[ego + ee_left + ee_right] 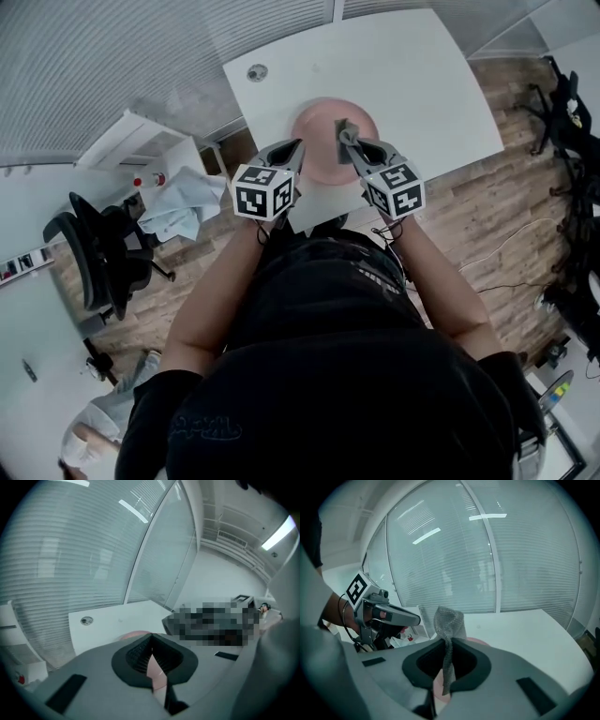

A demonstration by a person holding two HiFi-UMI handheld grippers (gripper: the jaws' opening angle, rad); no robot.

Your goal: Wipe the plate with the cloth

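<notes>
A pink plate (323,150) lies on the white table (422,84), just beyond both grippers. My right gripper (349,141) hovers over the plate's near part, shut on a grey mesh cloth (343,127). In the right gripper view the cloth (449,620) sticks up out of the closed jaws of the right gripper (447,654), with the plate (479,642) behind. My left gripper (298,144) hangs at the plate's left edge. Its jaws are shut with nothing between them in the left gripper view (151,649), and a strip of plate (155,670) shows below.
A round cable grommet (257,72) sits in the table's far left corner. Left of the table stand a white side unit with a pale blue cloth (183,202) and a black office chair (94,253). Curved glass walls with blinds ring the far side.
</notes>
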